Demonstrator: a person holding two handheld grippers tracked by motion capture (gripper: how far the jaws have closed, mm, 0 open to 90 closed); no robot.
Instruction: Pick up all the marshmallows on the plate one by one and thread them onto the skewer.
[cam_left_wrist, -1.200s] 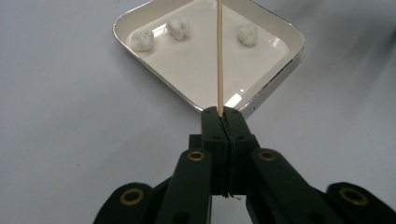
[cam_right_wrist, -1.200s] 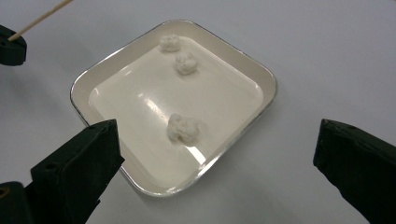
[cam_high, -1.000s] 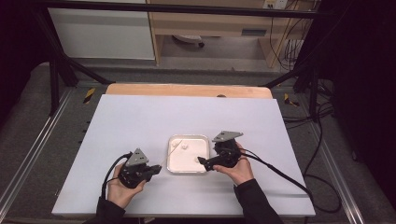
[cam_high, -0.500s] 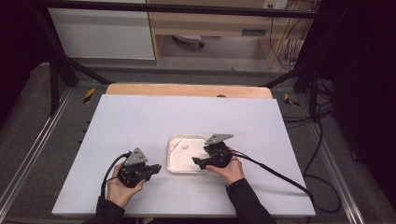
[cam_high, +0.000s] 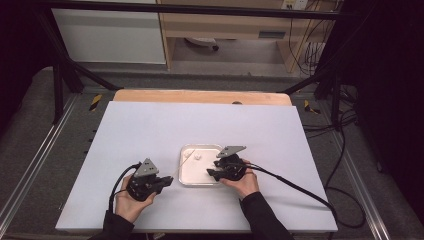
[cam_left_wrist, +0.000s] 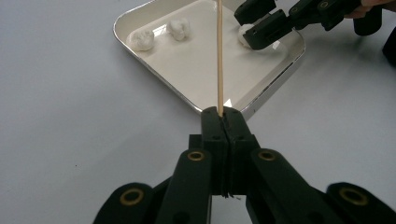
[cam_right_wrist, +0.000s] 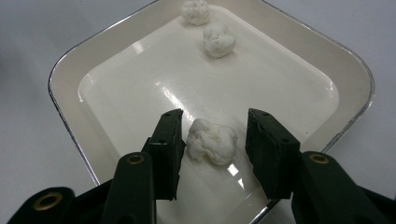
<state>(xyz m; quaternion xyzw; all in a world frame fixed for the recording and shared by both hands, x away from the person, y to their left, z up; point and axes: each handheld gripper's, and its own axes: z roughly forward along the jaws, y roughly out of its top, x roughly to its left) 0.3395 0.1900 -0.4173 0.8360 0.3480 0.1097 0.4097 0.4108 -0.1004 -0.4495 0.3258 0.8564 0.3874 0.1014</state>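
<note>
Overhead, the tray (cam_high: 192, 181) sits mid-table, left gripper (cam_high: 165, 181) at its eight o'clock. Left view: jaws clamp a skewer (cam_left_wrist: 218, 56) pointing twelve. Right view: right gripper (cam_right_wrist: 212, 140), closing, straddles a lump (cam_right_wrist: 212, 141), gap at three o'clock.

High overhead, two close views, shared tray (cam_high: 186, 176)

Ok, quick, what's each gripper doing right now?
Left gripper: shut on the skewer.
Right gripper: open, jaws just been closing around a white lump in the tray, not yet gripping it.
</note>
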